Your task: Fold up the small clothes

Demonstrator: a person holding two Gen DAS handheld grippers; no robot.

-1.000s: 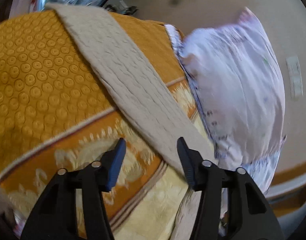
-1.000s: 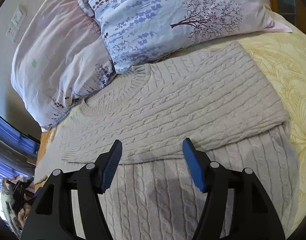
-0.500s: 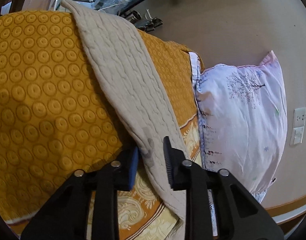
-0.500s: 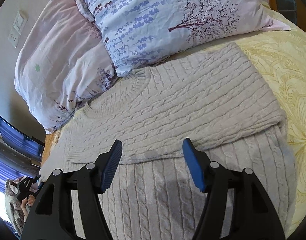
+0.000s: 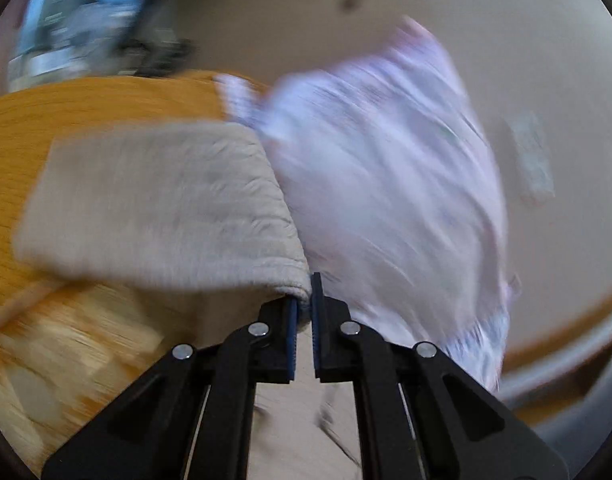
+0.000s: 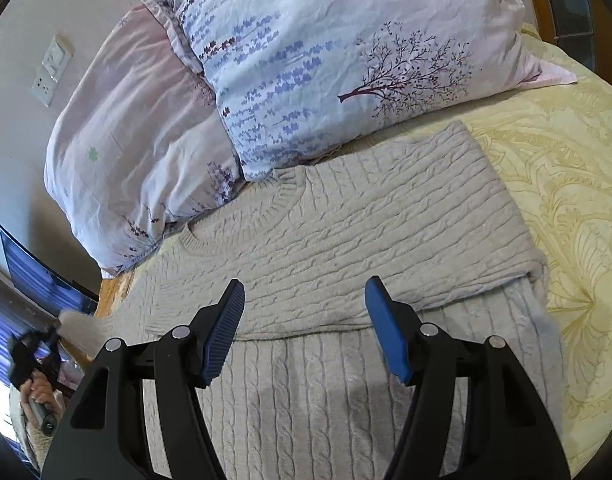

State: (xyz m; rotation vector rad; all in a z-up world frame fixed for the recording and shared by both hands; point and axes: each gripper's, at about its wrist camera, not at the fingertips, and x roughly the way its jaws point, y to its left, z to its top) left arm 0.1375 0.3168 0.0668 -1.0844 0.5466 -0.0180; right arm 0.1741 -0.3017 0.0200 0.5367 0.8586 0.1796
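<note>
A beige cable-knit sweater (image 6: 346, 232) lies flat on the bed, its right sleeve folded across the chest. My left gripper (image 5: 303, 304) is shut on the sweater's left sleeve (image 5: 157, 204) and holds it lifted off the orange and yellow bedspread; this view is blurred by motion. The left gripper also shows small at the far left of the right wrist view (image 6: 45, 340), pinching the sleeve end. My right gripper (image 6: 303, 328) is open and empty, hovering just above the sweater's lower body.
Two pale floral pillows (image 6: 326, 52) lie against the wall behind the sweater's collar. The yellow patterned bedspread (image 6: 578, 200) lies to the right. The bed's left edge (image 6: 113, 284) is near the lifted sleeve. A wall socket (image 6: 51, 68) is on the wall.
My left gripper has closed on the sleeve and lifted it, swinging toward the pillows. My right gripper has stayed open over the sweater with hardly any movement.
</note>
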